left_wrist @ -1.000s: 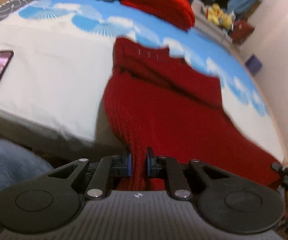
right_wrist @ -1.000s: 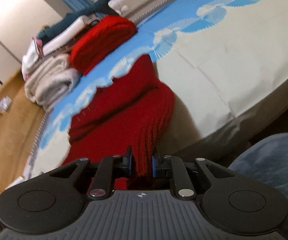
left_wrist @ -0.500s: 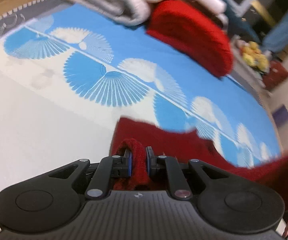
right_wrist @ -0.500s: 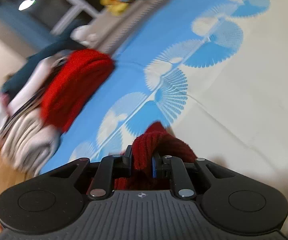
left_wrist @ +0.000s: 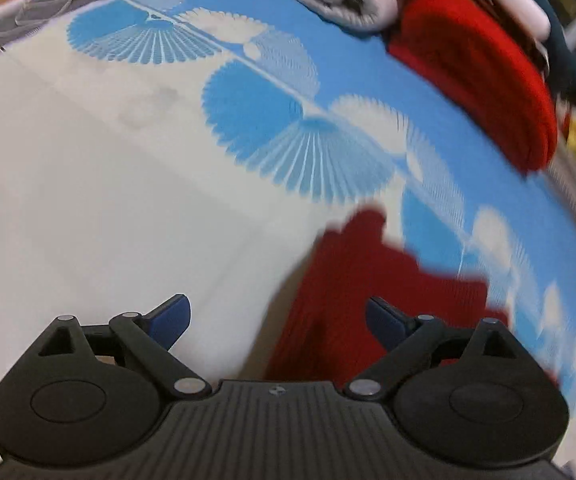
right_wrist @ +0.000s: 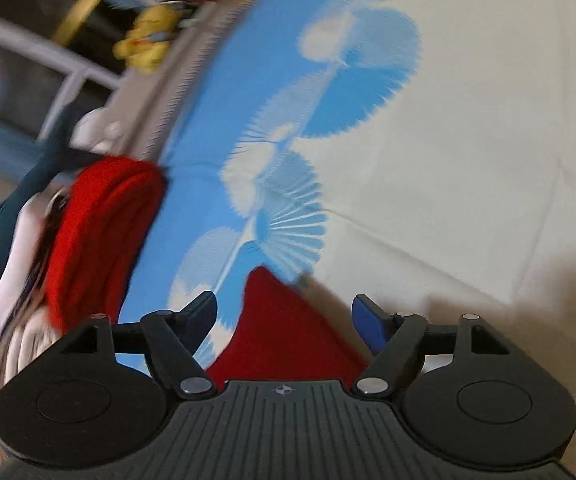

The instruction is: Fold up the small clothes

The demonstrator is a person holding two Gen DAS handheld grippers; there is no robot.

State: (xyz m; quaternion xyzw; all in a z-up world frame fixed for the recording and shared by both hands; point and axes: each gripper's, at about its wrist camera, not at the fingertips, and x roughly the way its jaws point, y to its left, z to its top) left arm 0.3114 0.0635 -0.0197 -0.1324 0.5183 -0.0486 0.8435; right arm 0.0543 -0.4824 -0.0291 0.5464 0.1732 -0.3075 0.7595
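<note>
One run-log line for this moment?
left gripper: open, just released | right gripper: open, just released | red knit garment: lying on bedsheet

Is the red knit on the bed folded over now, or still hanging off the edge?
Folded over, it seems. The red knit lies on the bed sheet, released: both grippers have just opened, with no pad pressing it. Blur hides how neat the fold is.

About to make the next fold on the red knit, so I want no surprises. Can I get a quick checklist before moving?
1. Left gripper jaws just opened, clear of red knit: ok.
2. Right gripper jaws just opened, knit below untouched: ok.
3. Knit lying on the bedsheet: ok.
4. Fold edges aligned: cannot tell, blurred.
5. Folded red stack clear of the work area: ok.
</note>
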